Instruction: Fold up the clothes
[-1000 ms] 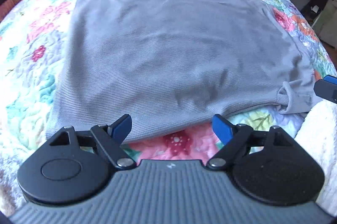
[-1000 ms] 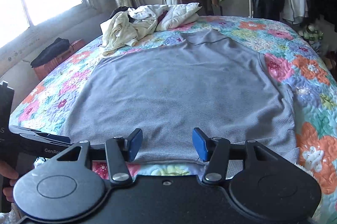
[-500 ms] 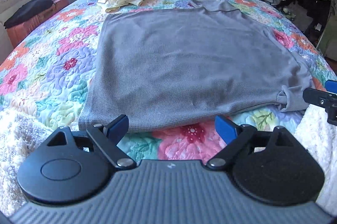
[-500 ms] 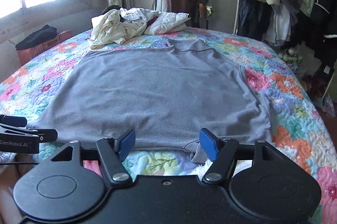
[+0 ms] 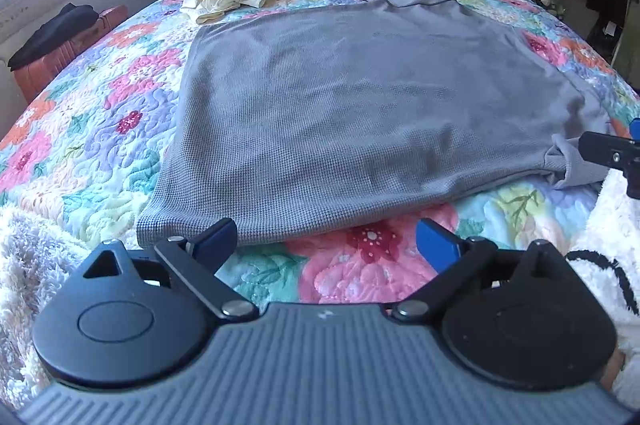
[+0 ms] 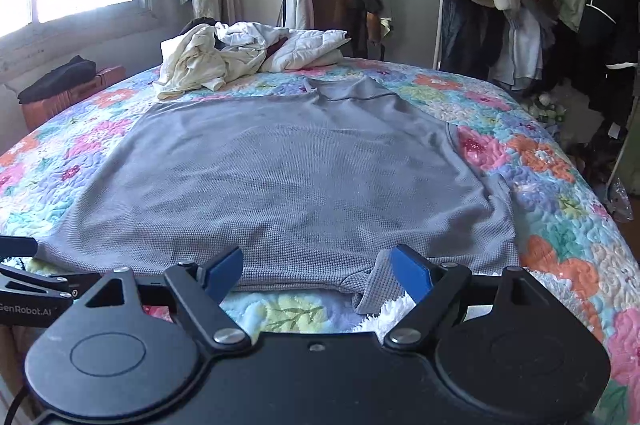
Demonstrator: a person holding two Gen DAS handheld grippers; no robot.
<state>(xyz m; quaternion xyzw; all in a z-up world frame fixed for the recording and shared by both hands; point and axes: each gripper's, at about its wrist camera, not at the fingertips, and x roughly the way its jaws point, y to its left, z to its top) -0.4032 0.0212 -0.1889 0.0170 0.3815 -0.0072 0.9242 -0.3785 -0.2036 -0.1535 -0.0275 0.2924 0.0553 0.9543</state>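
A grey waffle-knit shirt (image 5: 360,105) lies flat on the floral quilt, collar at the far end; it also shows in the right wrist view (image 6: 288,185). My left gripper (image 5: 326,239) is open and empty, just short of the shirt's near hem at its left corner. My right gripper (image 6: 318,267) is open and empty over the near hem, close to a crumpled fold (image 6: 378,283) at the right corner. Each gripper shows at the edge of the other's view.
The floral quilt (image 5: 100,129) covers the bed. A pile of cream and white clothes (image 6: 240,53) lies at the far end. White fleece (image 5: 608,245) lies at the near edge. Clothes racks (image 6: 520,5) stand behind and to the right.
Both grippers have pulled back toward the near edge and tilted up, so more of the room shows. Both stay open and empty. The shirt has not moved.
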